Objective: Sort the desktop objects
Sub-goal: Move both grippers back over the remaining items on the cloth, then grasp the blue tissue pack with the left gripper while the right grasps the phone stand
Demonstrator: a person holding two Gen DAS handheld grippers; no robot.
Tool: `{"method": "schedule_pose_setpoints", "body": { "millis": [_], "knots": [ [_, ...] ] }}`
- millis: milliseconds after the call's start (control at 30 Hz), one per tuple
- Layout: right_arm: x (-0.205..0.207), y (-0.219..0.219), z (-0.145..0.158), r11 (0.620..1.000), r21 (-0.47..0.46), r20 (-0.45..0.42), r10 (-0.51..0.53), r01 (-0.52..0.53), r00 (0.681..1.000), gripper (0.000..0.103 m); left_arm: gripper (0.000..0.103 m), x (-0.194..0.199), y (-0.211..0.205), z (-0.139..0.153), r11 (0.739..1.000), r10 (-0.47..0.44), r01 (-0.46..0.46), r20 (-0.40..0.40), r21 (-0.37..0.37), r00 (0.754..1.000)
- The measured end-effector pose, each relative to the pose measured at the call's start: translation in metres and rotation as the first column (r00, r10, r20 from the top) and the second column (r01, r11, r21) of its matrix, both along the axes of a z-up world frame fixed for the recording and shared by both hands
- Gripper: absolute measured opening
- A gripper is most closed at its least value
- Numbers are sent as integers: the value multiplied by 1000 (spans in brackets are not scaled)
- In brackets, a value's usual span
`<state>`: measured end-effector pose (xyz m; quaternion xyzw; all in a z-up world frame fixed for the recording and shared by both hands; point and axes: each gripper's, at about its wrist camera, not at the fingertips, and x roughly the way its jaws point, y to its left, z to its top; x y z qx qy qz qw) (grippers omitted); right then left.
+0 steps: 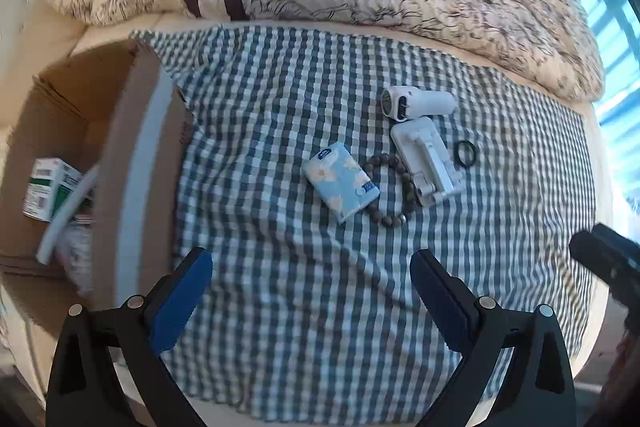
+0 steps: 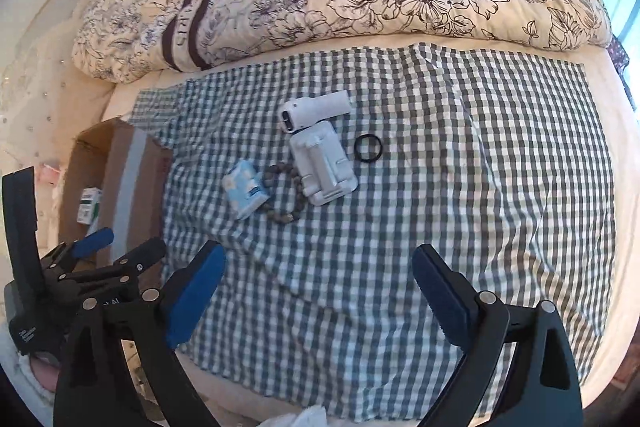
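both tools, left tool and right tool, hang spread apart and empty over the checked cloth on the bed; tissue pack, bead bracelet and white stand lie clustered mid-cloth, likely bound for the cardboard box alongside.

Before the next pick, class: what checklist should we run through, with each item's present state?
1. Left gripper open and holding nothing: ok.
2. Right gripper open and holding nothing: ok.
3. Box open to take items: ok.
4. Tissue pack free of the bead bracelet: not ok, they touch or overlap.
5. Black ring lies apart from the rest: ok.
6. Room left in the box: cannot tell.
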<state>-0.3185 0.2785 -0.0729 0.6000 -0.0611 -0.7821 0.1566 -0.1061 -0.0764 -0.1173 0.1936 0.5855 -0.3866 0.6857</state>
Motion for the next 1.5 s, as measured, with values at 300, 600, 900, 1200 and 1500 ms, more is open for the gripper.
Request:
{"method": "schedule_pose_setpoints", "body": {
  "millis": [300,600,900,1200,1500],
  "knots": [
    [-45,-26,-45,997,37,28,73,-74,997,95,102,6,-48,-57,998,61,-59,-66,27,996],
    [-90,-59,-106,995,46,81,85,-89,993,94,102,26,-78,-123,991,120,-111,-145,70,982],
    [-115,-80,-147,994,66,137,74,-84,988,93,103,32,-90,-148,991,113,-97,-178,96,977],
    [-128,-85,-172,993,109,170,25,-44,985,82,103,33,-86,-152,994,105,-96,-204,56,973],
    [-122,-96,-177,984,166,144,32,-57,989,85,103,37,-70,-145,995,102,-99,-253,28,962]
  ]
}}
